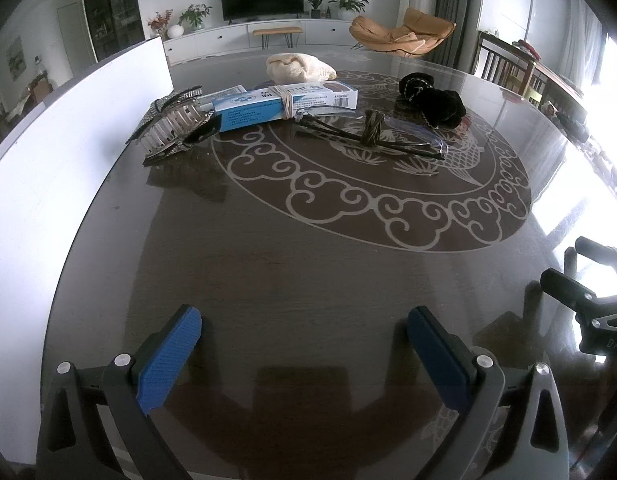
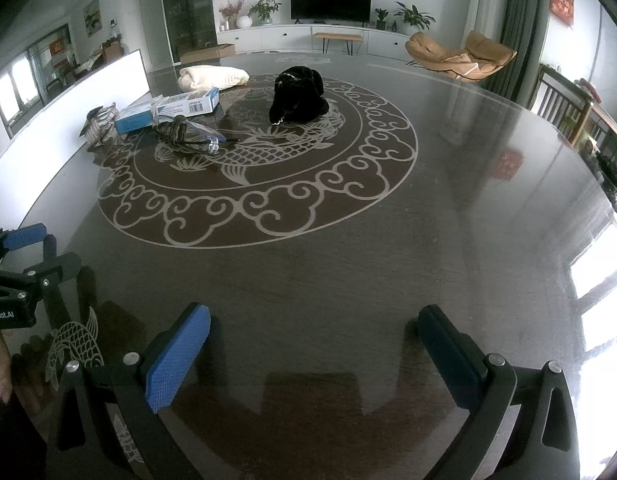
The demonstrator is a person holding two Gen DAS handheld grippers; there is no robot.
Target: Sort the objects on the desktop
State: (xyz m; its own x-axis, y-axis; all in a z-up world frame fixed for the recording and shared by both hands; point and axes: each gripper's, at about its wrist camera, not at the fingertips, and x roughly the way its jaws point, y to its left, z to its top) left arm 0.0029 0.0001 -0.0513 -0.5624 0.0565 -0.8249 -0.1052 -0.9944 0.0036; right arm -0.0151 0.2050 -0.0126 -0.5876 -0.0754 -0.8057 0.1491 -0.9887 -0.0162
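On the dark round table lie a silver hair claw clip (image 1: 174, 126) (image 2: 98, 122), a blue and white box (image 1: 282, 102) (image 2: 170, 110) bound with a band, clear glasses (image 1: 372, 130) (image 2: 192, 136) with a tied cord, a black fuzzy item (image 1: 434, 102) (image 2: 298, 94) and a cream cloth bundle (image 1: 300, 68) (image 2: 212, 76). My left gripper (image 1: 304, 344) is open and empty above the near table. My right gripper (image 2: 314, 344) is open and empty too. Each gripper shows at the edge of the other's view: the right one (image 1: 588, 300), the left one (image 2: 24, 264).
A white board (image 1: 68, 120) (image 2: 88, 88) stands along the table's left edge. The table (image 1: 308, 272) carries a pale fish and cloud pattern (image 2: 256, 160). Chairs (image 1: 508, 64) stand at the right, beyond the table's rim.
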